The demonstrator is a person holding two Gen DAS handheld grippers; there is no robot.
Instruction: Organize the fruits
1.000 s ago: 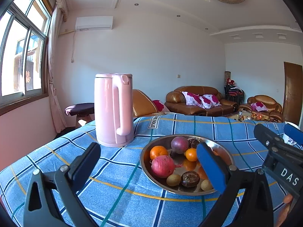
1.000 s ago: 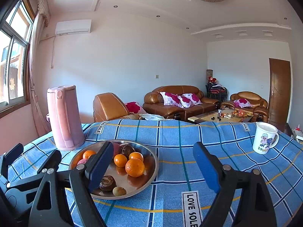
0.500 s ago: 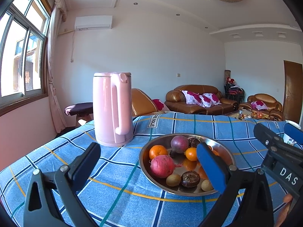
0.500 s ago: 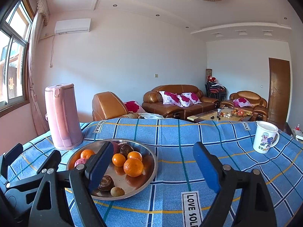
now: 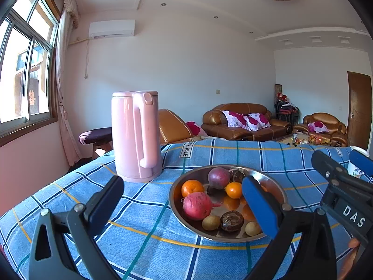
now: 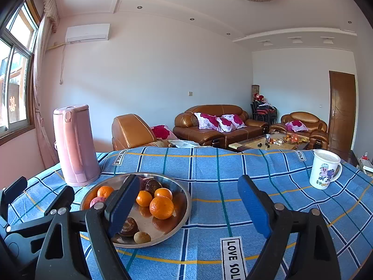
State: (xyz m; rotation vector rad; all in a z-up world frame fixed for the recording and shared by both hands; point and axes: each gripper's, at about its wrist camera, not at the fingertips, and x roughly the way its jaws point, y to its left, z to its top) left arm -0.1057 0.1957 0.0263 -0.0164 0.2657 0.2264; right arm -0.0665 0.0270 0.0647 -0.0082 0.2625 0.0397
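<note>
A round steel bowl (image 5: 275, 186) (image 6: 184, 212) sits on the blue checked tablecloth and holds several fruits: oranges (image 5: 192, 187) (image 6: 161, 207), a red pomegranate (image 5: 197, 206), a purple passion fruit (image 5: 218, 174), a dark wrinkled fruit (image 5: 232, 221) and small yellow-green ones (image 5: 211, 222). My left gripper (image 5: 181, 203) hovers open in front of the bowl's left side, nothing between its fingers. My right gripper (image 6: 186, 203) is open above the bowl's right edge, also empty. Its left finger (image 6: 121, 203) hides part of the bowl.
A tall pink kettle (image 5: 136, 135) (image 6: 74, 144) stands left of and behind the bowl. A white printed mug (image 6: 325, 169) stands at the table's far right. Bare cloth lies between bowl and mug. Brown sofas (image 6: 220, 123) stand beyond the table.
Both views have drifted very slightly; the bowl and kettle sit a touch further left in the frames. Both grippers stay open and the fruits have not moved.
</note>
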